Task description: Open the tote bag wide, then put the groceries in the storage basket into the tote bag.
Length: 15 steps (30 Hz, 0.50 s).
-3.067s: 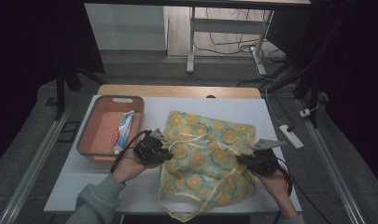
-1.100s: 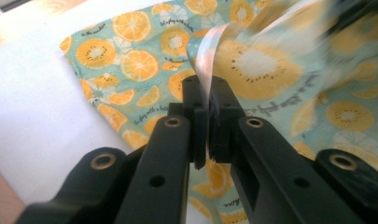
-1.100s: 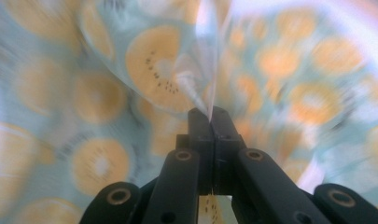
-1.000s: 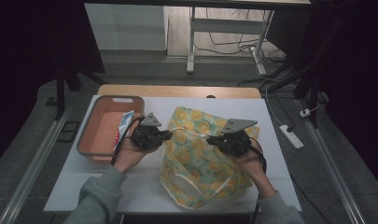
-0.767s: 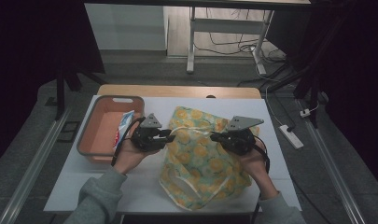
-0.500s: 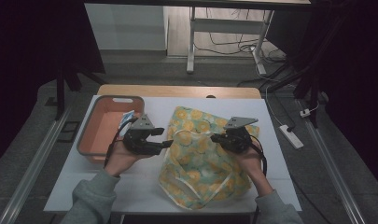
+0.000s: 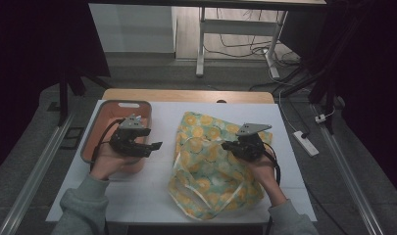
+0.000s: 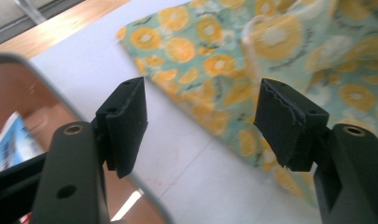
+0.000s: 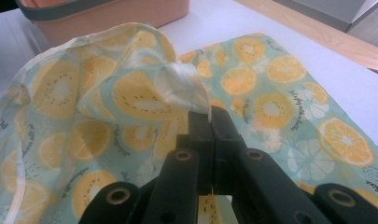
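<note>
High view: my left gripper (image 7: 156,146) has let go, jaws spread over the pink plastic tray (image 7: 99,131). My right gripper (image 7: 224,145) alone pinches the orange-print fabric bag (image 7: 206,181) on the bench, holding its mouth open.

On the bench (image 7: 152,196), the bag (image 7: 213,166) lies spread just right of centre, reaching from mid-bench down toward the 6 o'clock edge. At 9 o'clock of the bag, a short way apart, sits the tray (image 7: 137,105), hard against the bench's left side; in the left gripper view a packet (image 8: 11,137) lies in it. The left gripper (image 7: 156,146) hangs over the tray's right rim, jaws pointing toward 3 o'clock at the bag across a strip of bare bench. The right gripper (image 7: 226,145) sits over the bag's right half, jaws pointing toward 9 o'clock, with a fold of the bag between them. A power strip (image 7: 305,143) lies on the floor at 3 o'clock of the bench.
</note>
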{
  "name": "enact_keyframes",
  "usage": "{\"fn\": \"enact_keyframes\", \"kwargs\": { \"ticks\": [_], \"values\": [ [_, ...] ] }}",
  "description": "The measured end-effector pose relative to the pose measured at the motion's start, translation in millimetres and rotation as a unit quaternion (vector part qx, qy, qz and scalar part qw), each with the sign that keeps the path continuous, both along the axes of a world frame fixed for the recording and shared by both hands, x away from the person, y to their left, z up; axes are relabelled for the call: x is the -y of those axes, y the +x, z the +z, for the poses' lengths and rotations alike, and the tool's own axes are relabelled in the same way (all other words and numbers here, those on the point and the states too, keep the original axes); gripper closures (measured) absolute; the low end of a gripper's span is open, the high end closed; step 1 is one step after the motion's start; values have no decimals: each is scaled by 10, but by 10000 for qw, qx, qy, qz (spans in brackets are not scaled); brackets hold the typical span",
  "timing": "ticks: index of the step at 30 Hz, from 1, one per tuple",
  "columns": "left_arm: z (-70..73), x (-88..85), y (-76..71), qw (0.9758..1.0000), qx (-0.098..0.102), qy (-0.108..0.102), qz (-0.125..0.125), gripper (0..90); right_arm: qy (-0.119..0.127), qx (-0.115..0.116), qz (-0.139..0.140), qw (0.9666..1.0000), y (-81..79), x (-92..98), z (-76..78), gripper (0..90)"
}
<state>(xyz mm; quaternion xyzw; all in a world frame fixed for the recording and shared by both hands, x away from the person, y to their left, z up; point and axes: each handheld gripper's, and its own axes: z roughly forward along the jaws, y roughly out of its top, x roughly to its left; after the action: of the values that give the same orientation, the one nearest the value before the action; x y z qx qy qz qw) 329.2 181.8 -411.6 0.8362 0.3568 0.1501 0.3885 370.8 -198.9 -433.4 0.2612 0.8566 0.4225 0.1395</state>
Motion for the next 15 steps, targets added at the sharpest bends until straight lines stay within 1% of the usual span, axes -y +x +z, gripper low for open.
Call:
{"fn": "enact_keyframes", "kwargs": {
  "ticks": [5,8,12,15],
  "values": [
    [-28,-106,58,9999,-39,-15,166,339,-20,-38,43,10000,-5,-14,-6,890],
    [-56,-168,101,9993,-56,79,355,333,-30,-17,59,10000,-12,-21,-5,890],
    [-104,-255,148,9983,-151,145,538,329,-35,-24,74,10000,-11,-19,-9,890],
    [-127,-312,167,9969,-185,233,734,330,-41,-43,63,10000,-5,-14,-17,890]
  ]
}}
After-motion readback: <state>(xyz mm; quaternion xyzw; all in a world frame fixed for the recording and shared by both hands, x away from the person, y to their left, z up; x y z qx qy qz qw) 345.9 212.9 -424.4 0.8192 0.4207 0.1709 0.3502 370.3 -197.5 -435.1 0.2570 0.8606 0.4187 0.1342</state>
